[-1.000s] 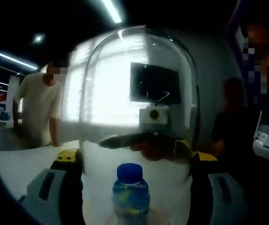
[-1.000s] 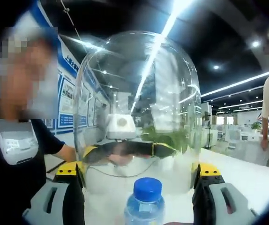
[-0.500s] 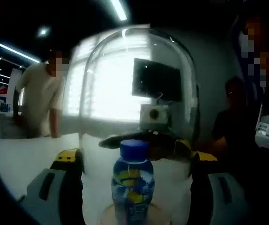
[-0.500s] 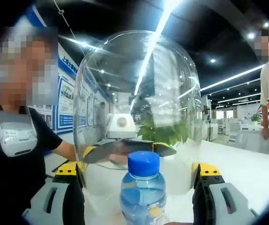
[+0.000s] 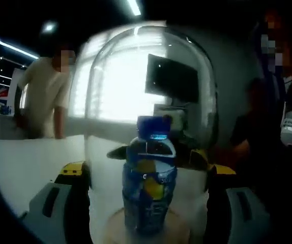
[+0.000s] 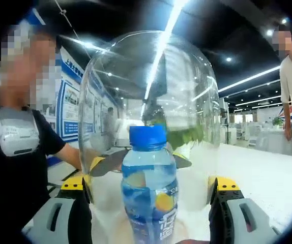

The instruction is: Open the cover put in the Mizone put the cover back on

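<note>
**Dome held over upright bottle**

Dome (image 5: 151,101) of clear glass stood with its long axis vertical, rounded top up, open mouth down. In the left gripper view, the left gripper (image 5: 148,195) had its jaws pressed on the dome's two sides near the lower edge. The right gripper (image 6: 151,201) clamped the same dome (image 6: 148,101) likewise in the right gripper view. Each gripper showed through the glass from the opposite side.

Inside the dome, a bottle (image 5: 148,188) stood upright on a round wooden base (image 5: 148,234), its blue cap (image 5: 153,127) pointing up, its long axis in line with the dome's. In the right gripper view the bottle (image 6: 150,195) appeared centred between the jaws.

A white table (image 6: 268,178) lay beneath. Beyond it a person in a pale shirt (image 5: 44,101) stood at the far edge, and a person in a black shirt (image 6: 19,168) stood close beside the dome. Ceiling light strips (image 6: 179,10) ran overhead.
</note>
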Demonstrator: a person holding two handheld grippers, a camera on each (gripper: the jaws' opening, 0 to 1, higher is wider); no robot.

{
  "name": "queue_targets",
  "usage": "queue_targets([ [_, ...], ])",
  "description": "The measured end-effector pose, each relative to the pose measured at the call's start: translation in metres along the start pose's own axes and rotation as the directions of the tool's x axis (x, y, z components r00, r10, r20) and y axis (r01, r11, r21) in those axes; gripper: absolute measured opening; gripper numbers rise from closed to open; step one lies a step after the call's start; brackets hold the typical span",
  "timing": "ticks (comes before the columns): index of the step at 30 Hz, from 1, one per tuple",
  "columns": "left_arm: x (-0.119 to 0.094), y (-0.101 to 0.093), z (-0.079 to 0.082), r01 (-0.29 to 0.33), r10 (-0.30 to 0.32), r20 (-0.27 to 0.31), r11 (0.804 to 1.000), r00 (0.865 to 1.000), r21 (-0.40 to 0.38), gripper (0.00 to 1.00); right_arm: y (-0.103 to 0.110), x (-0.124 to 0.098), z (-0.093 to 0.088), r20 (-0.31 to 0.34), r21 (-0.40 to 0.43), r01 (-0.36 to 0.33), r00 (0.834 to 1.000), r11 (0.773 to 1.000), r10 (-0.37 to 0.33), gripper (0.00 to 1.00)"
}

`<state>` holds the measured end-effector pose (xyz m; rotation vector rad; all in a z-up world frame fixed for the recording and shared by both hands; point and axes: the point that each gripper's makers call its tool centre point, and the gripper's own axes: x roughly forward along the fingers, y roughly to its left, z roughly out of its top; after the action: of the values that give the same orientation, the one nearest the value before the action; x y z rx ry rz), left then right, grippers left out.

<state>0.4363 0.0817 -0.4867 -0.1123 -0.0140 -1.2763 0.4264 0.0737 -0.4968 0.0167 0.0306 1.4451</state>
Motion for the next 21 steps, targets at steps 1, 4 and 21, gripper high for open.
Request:
queue_targets([
  [1, 0.000, 0.000, -0.002, -0.001, 0.001, 0.003, 1.000, 1.000, -0.004, 0.82, 0.000, -0.001, -0.002, 0.001, 0.003, -0.001, 1.000, 1.000, 0.001, 0.90],
  [4, 0.000, 0.000, -0.005, -0.001, 0.001, 0.007, 1.000, 1.000, -0.006, 0.82, 0.000, -0.001, -0.003, 0.001, 0.003, 0.000, 1.000, 1.000, 0.000, 0.90],
  [21, -0.003, 0.000, -0.032, 0.001, -0.001, -0.016, 1.000, 1.000, -0.011, 0.82, 0.003, 0.000, -0.031, -0.020, 0.008, 0.002, 1.000, 1.000, -0.002, 0.90],
])
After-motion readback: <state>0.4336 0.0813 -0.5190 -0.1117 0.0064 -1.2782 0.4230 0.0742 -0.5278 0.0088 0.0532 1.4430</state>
